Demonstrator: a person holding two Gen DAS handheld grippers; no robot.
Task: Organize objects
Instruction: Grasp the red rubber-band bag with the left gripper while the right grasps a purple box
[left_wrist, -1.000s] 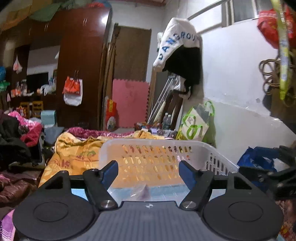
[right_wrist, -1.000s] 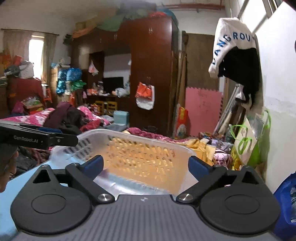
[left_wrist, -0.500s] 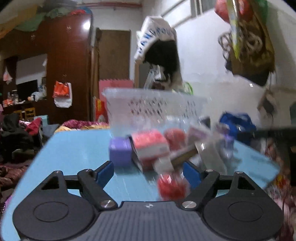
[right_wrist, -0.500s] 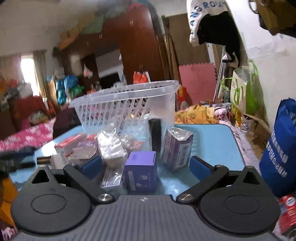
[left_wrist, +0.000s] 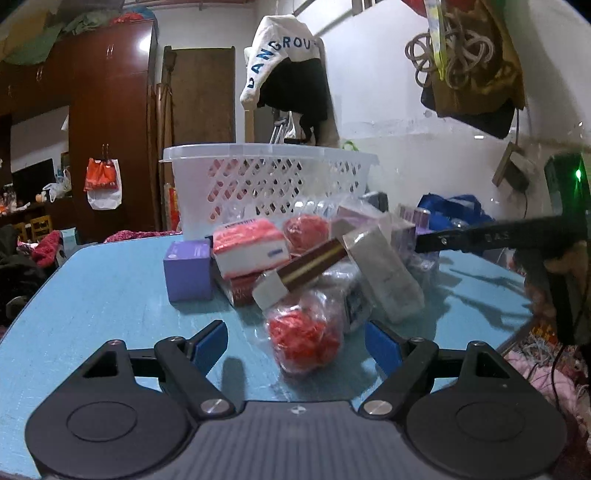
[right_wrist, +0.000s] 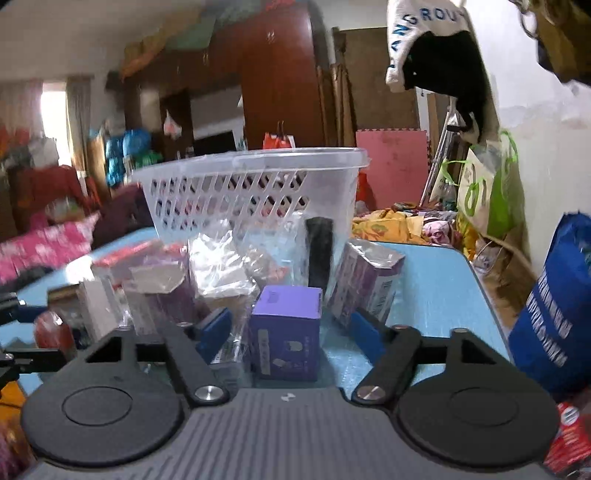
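On the blue table, directly ahead of my left gripper, lies a heap of small goods in front of the white slotted basket. My left fingers stand spread with nothing between them; a bagged red ball sits just beyond the tips. I judge it light and soft, its clear wrap slippery and likely to crumple, so I would pinch it across the bulge, not by the loose film. My right gripper is likewise spread and empty, with a purple box sitting in its gap; whether the pads touch it I cannot tell. That box looks stiff cardboard, light and flat-sided, best taken across its two opposite side faces. Behind it stand a wrapped purple carton, tilted, and a black upright item near the basket wall. Glossy film on the carton may slide under pressure. A red-and-white packet rests atop other pieces and could shift if its neighbours are disturbed.
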